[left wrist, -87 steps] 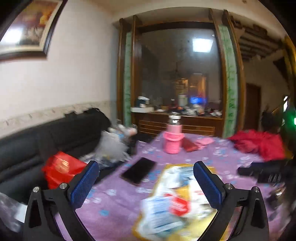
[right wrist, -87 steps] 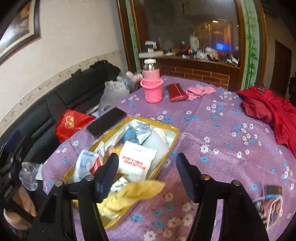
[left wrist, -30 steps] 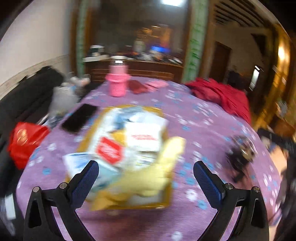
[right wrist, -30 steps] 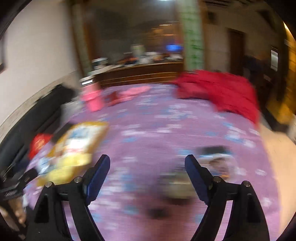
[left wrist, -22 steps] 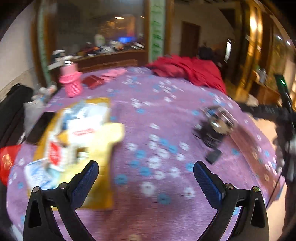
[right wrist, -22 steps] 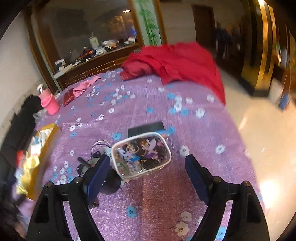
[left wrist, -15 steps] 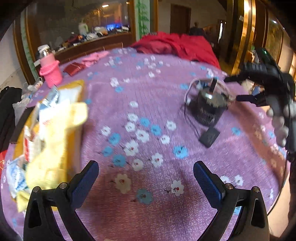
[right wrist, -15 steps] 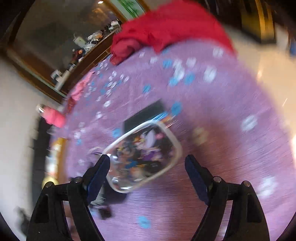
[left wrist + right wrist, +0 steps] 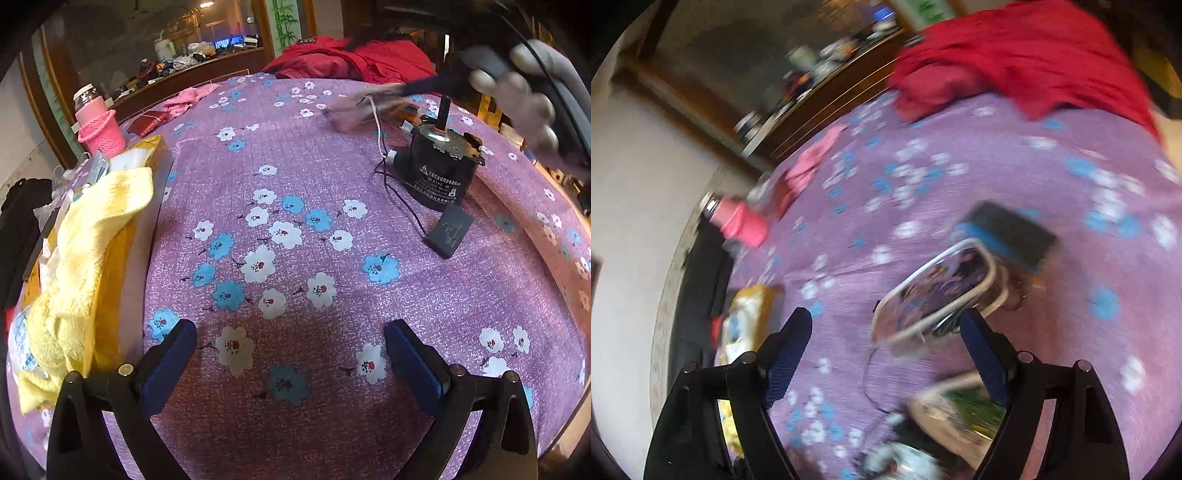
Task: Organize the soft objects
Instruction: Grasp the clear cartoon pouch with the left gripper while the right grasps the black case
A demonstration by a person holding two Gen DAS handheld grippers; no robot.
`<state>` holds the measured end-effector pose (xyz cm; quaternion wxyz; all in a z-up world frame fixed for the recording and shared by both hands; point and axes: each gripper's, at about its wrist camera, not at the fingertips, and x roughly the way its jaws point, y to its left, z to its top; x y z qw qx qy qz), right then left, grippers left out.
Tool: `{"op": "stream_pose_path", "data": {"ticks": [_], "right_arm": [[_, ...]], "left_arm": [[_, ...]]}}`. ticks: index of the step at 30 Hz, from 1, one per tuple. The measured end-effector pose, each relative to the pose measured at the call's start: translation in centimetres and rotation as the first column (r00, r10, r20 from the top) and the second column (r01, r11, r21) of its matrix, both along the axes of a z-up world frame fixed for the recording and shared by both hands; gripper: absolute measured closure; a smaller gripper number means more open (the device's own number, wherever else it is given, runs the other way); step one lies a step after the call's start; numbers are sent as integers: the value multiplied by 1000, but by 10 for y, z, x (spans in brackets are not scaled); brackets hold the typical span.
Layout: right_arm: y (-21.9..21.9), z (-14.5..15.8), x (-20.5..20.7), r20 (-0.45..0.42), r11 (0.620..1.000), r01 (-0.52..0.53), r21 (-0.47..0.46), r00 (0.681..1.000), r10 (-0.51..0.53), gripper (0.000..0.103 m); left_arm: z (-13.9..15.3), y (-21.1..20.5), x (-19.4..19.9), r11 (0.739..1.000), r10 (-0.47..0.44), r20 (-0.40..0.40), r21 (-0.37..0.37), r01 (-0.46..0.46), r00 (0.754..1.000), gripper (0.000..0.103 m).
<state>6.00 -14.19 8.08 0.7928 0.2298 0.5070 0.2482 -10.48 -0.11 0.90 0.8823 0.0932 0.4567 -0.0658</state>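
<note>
My left gripper is open and empty above the purple flowered tablecloth. A yellow towel hangs over the yellow tray of packets at the left. My right gripper is open and empty, tilted above a white-rimmed cartoon pouch; that view is blurred. In the left wrist view the pouch is a blur at the far right, beside the gloved hand holding the right gripper. A red jacket and a pink cloth lie at the back.
A black motor with a wire and a small black block stands at the right. A pink bottle in a mesh sleeve and a dark red wallet stand behind the tray. A black box lies behind the pouch.
Both grippers have swung right, away from the tray. The left has dropped closer to the cloth. The right has tilted and moved over the cartoon pouch.
</note>
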Motion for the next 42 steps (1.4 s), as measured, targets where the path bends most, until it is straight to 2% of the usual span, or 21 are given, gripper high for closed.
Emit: {"op": "stream_pose_path", "data": {"ticks": [1, 3, 5, 6, 7, 9, 11, 13, 16, 18, 20, 24, 27, 29, 31, 33, 35, 37, 39, 42], "right_arm": [[8, 1, 3, -3, 995, -69, 67, 998, 69, 20], [11, 12, 2, 34, 986, -120, 117, 993, 117, 20], [-1, 27, -1, 99, 983, -115, 142, 990, 101, 20], [-15, 32, -2, 114, 988, -77, 134, 992, 61, 20], [-27, 33, -2, 119, 995, -27, 94, 993, 16, 20], [-48, 32, 0, 134, 995, 78, -55, 988, -70, 20], [-64, 19, 6, 117, 971, 123, -207, 988, -100, 20], [-74, 7, 12, 107, 949, 150, -278, 986, -125, 20], [-80, -10, 25, 95, 934, 155, -321, 987, -130, 21], [-73, -17, 34, 104, 907, 148, -394, 988, -116, 21], [-66, -27, 44, 70, 871, 118, -476, 993, -96, 21], [-58, -33, 53, 69, 866, 93, -491, 995, -68, 23], [-58, -41, 60, 35, 906, 70, -418, 998, -61, 25], [-58, -50, 62, -9, 958, 17, -287, 1000, -20, 41], [-66, -53, 57, -49, 984, 8, -178, 999, -17, 69], [-78, -54, 50, -79, 1000, 17, -24, 997, -18, 70], [-101, -55, 40, -80, 990, 83, 118, 994, -74, 68], [-119, -55, 33, -48, 976, 158, 148, 987, -153, 47], [-130, -55, 28, -17, 974, 204, 102, 979, -203, 45], [-131, -55, 27, -13, 975, 197, 102, 980, -197, 45]], "left_arm": [[-1, 3, 0, 999, 17, -9, -28, -17, 1000, 1], [-5, 14, 5, 992, 41, -53, -113, -47, 998, 1], [-3, 13, 4, 993, -27, -73, -116, 19, 997, 1], [0, 14, 3, 989, -61, -87, -137, 49, 994, 1], [5, 16, 3, 984, -79, -88, -167, 63, 993, 1], [27, 23, 2, 970, -100, -48, -226, 86, 994, 1], [54, 28, 3, 962, -117, 18, -246, 117, 993, 1], [79, 32, 13, 956, -122, 71, -261, 137, 990, 1], [98, 32, 40, 957, -127, 109, -247, 151, 986, 1], [105, 23, 60, 963, -144, 131, -208, 169, 981, 1], [106, 10, 85, 969, -176, 143, -151, 197, 974, 1], [99, 0, 125, 968, -218, 122, -96, 230, 968, 1], [97, -9, 146, 961, -246, 109, -99, 257, 963, 1], [97, -19, 159, 957, -261, 106, -106, 272, 960, 1], [96, -28, 172, 954, -269, 99, -106, 279, 958, 1], [93, -38, 182, 952, -280, 88, -99, 288, 956, 1], [89, -45, 192, 948, -295, 87, -95, 303, 952, 1], [86, -51, 196, 942, -319, 92, -77, 326, 943, 1], [79, -60, 201, 932, -358, 105, -17, 362, 928, 1], [66, -71, 201, 889, -457, 114, 107, 446, 882, 1]]}}
